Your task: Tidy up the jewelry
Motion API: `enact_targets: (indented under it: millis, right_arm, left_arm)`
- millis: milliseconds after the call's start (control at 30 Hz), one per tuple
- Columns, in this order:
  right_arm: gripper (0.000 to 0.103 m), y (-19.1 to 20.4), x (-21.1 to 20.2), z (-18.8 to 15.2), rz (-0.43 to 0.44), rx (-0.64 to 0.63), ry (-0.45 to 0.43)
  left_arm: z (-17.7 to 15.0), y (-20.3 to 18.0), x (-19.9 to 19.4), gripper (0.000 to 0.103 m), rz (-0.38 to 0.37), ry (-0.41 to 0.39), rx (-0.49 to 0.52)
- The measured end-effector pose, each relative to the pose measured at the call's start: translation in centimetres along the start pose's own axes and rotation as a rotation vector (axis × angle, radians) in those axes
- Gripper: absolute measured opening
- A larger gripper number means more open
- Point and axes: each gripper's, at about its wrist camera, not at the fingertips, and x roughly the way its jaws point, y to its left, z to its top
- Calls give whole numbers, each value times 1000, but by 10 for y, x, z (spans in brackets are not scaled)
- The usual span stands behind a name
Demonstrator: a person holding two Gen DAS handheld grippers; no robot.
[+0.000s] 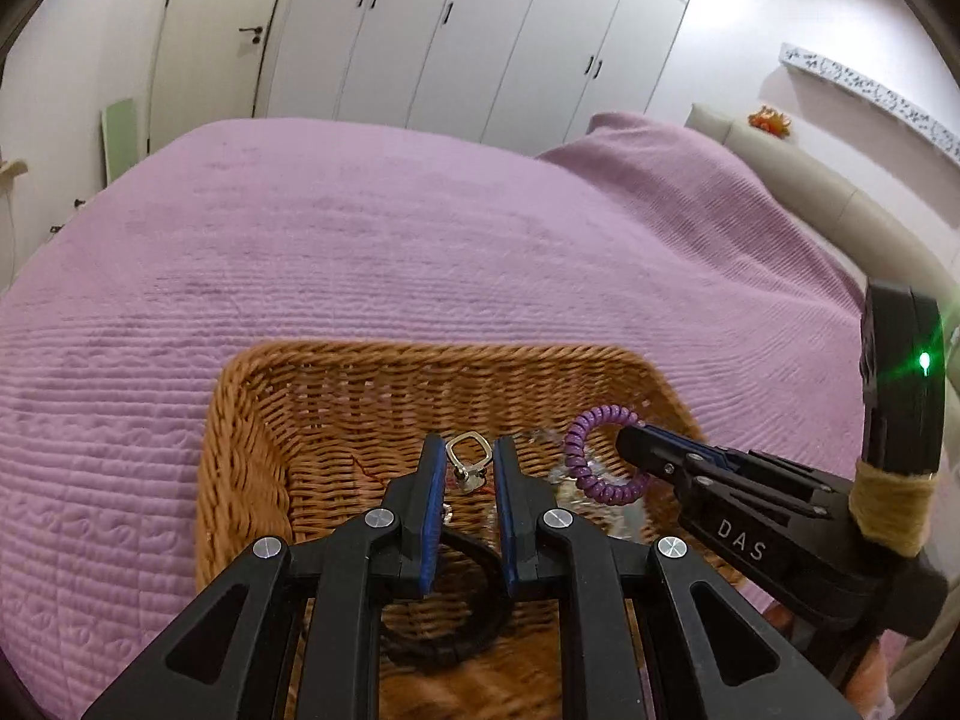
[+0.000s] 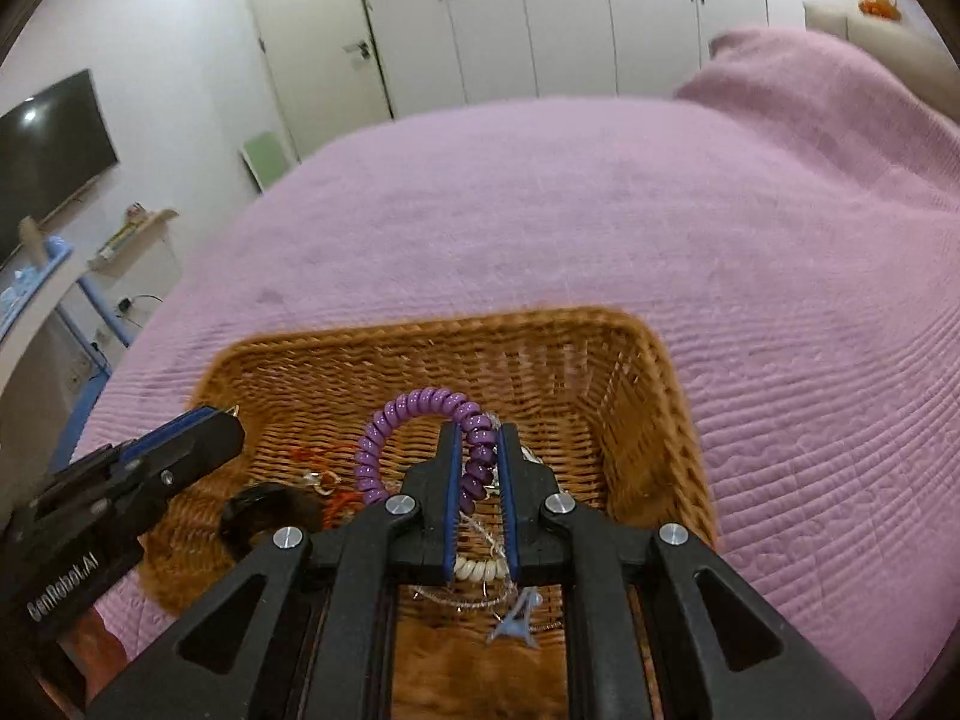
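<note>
A: What's nearest on my feeds, and what can't I read?

B: On my left wrist view, the left gripper (image 1: pixel 469 459) hangs over the wicker basket (image 1: pixel 252 414), jaws a little apart with a silver square-ringed clasp (image 1: pixel 467 450) between the blue pads; I can't tell if they touch it. Under the linkage lies a black band (image 1: pixel 474 612), half hidden by the arms.

A: And the right?

B: The right gripper (image 2: pixel 478 450) has its jaws pressed onto the purple coil bracelet (image 2: pixel 420 420), whose glossy spiral loop arcs up to the left of the fingers. Beneath them I see a row of cream beads (image 2: pixel 477 570), thin clear strands and a small blue tower charm (image 2: pixel 519 621), all partly covered by the jaws. An orange cord (image 2: pixel 336 498) and a dark lump (image 2: pixel 270 510) lie to the left; the lump is too blurred to name.

A: What crowds the view?

B: The left gripper (image 2: pixel 210 429) cuts in from the left edge over the basket.

A: Farther out?

B: The basket, woven and rectangular, sits on a bed under a ribbed lilac bedspread (image 2: pixel 600 210). Beyond stand white wardrobe doors (image 2: pixel 540 18) and a wall television (image 2: pixel 48 150).
</note>
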Motion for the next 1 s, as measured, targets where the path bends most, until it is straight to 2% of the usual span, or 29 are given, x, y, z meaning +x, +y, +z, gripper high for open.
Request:
enact_targets:
  millis: [133,300,367,400,433,500,667,767,800,833,867,933,1000]
  right_arm:
    - [14,-3,22,2,-16,15,56]
    - [15,-13,29,1,30,58,92]
    - [20,-18,25,-1,52,60,94]
    - [30,-18,22,-1,51,59,88]
    - [43,-20,18,-2,47,60,76]
    - [50,-25,2,-5,64,59,42]
    - [50,-25,-43,-21,89,34,-14]
    - [51,-23,-76,-43,87,14,-60]
    - [58,-22,-87,-51,86,5,-75]
    - [68,-20,-100,-63,87,-4,-94]
    - [72,-20,-110,-75,91,-10,-112]
    - [74,-16,-127,-95,82,-22,-149]
    - [74,-11,-146,-117,36,-40,-201]
  left_arm:
    - [-3,2,17,16,36,31,6]
    - [-3,10,17,19,37,44,-9]
    - [-3,11,11,35,14,43,1]
    - [-4,10,6,53,10,32,1]
    - [-4,8,-1,63,10,14,0]
    - [-5,3,-16,63,-4,-16,9]
    - [-15,-5,-66,63,-8,-89,-5]
    - [-31,-13,-100,64,4,-140,0]
    - [-42,-17,-115,64,17,-160,3]
    - [-48,-19,-124,65,26,-173,2]
    - [-57,-22,-135,65,39,-192,-2]
    - [-82,-27,-159,71,95,-238,-25]
    - [-108,-27,-178,72,160,-288,-77]
